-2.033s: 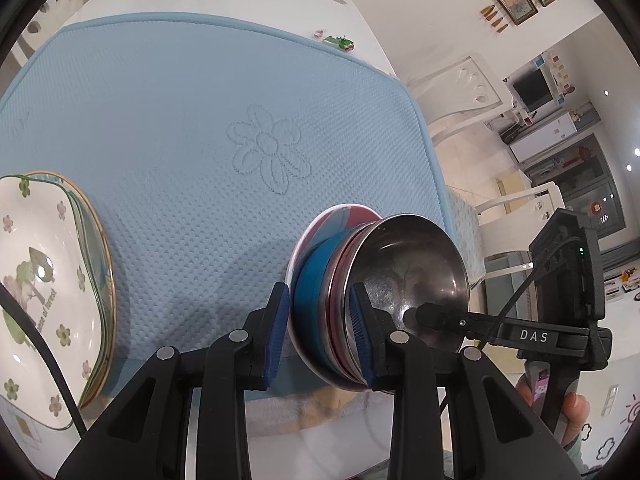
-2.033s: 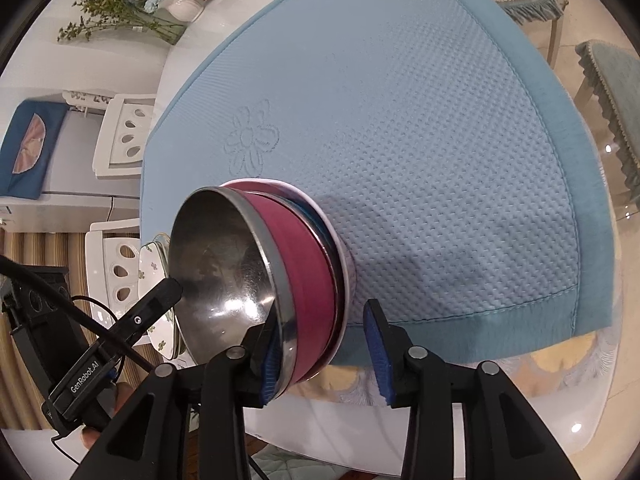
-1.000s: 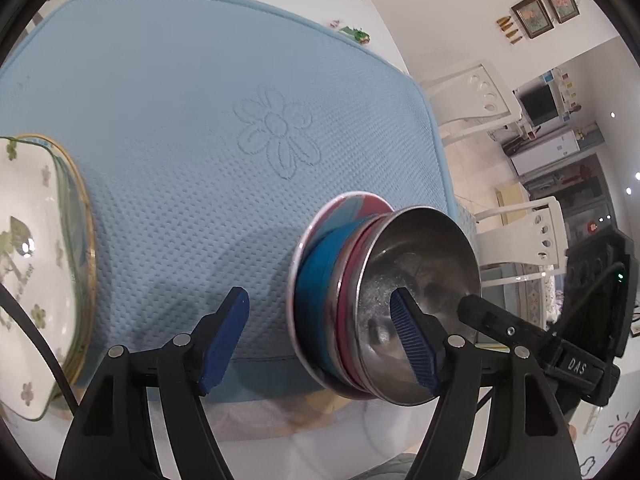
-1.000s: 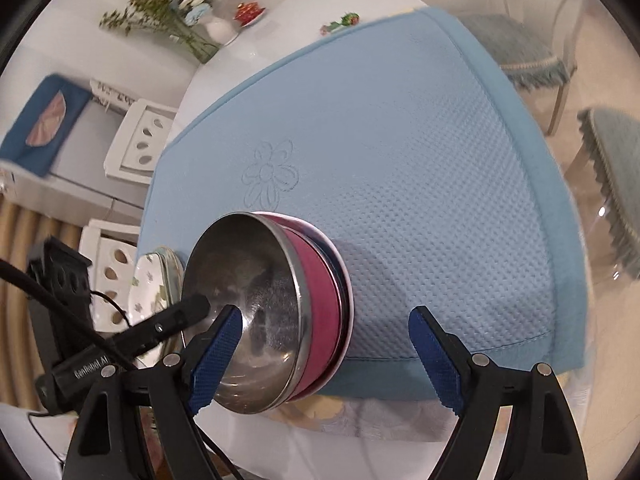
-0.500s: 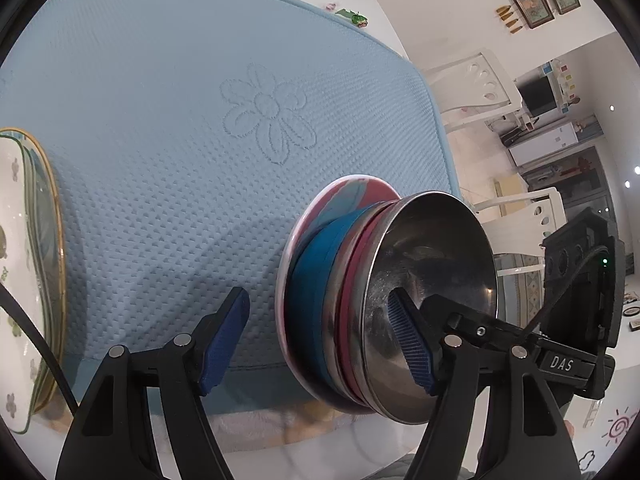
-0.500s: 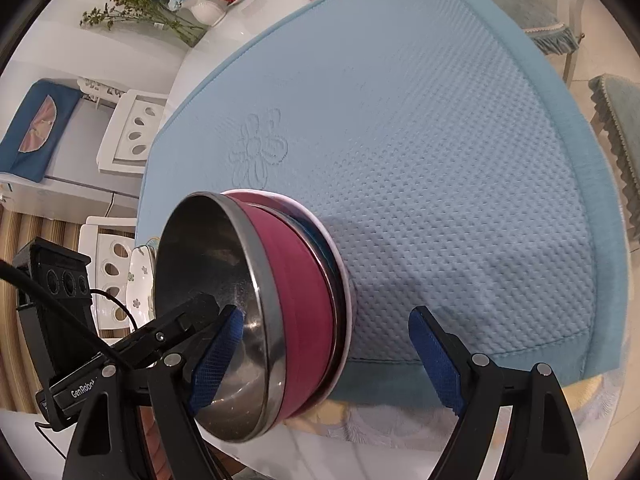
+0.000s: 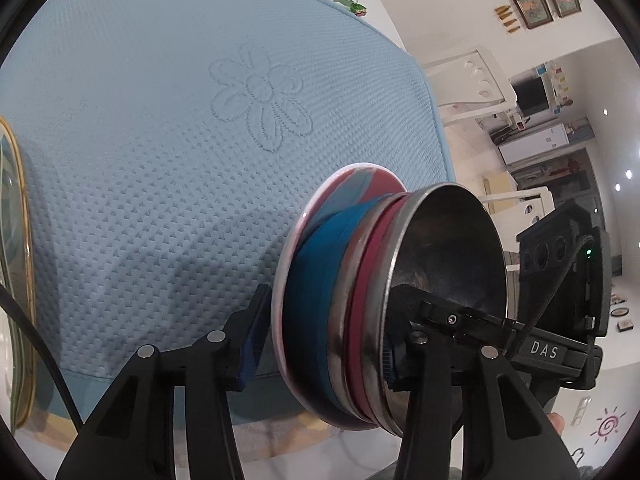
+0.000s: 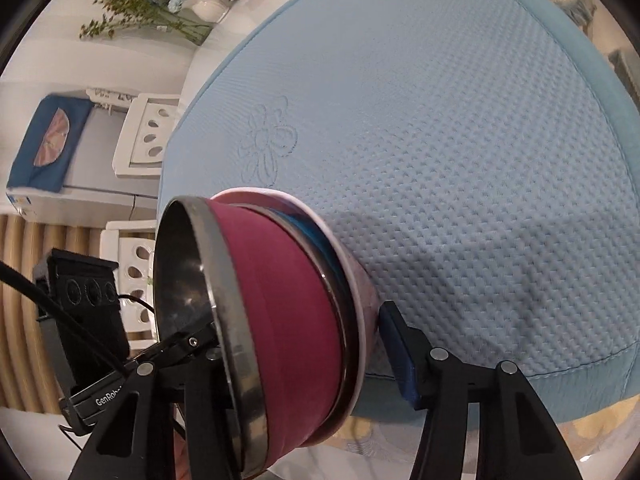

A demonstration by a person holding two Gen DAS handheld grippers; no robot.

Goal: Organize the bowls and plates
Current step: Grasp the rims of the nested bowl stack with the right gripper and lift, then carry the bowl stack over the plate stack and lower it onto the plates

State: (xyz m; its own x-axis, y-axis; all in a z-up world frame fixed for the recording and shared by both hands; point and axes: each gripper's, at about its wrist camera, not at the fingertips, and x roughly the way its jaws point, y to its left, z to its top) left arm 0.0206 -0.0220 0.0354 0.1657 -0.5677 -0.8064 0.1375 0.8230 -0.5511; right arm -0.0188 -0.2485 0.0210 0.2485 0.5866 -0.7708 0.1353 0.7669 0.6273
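A stack of bowls [image 7: 360, 312] sits on the blue mat [image 7: 160, 120] near its front edge: a steel-lined magenta bowl [image 8: 280, 320] nested in a blue bowl [image 7: 316, 300], on a pink-and-blue plate [image 7: 352, 184]. My left gripper [image 7: 320, 340] has closed around the stack, one pad under the plate, the other inside the steel bowl. My right gripper [image 8: 304, 344] grips the same stack from the other side. A floral plate stack [image 7: 16, 280] with a gold rim lies at the far left.
The blue mat [image 8: 440, 120] covers a white table. A flower vase [image 8: 208, 8] and small trinkets [image 7: 352, 4] stand at the far side. White chairs [image 7: 472, 76] stand beside the table.
Both grippers were open around the stack half a second ago; now both have closed onto it, and the stack looms larger in both views.
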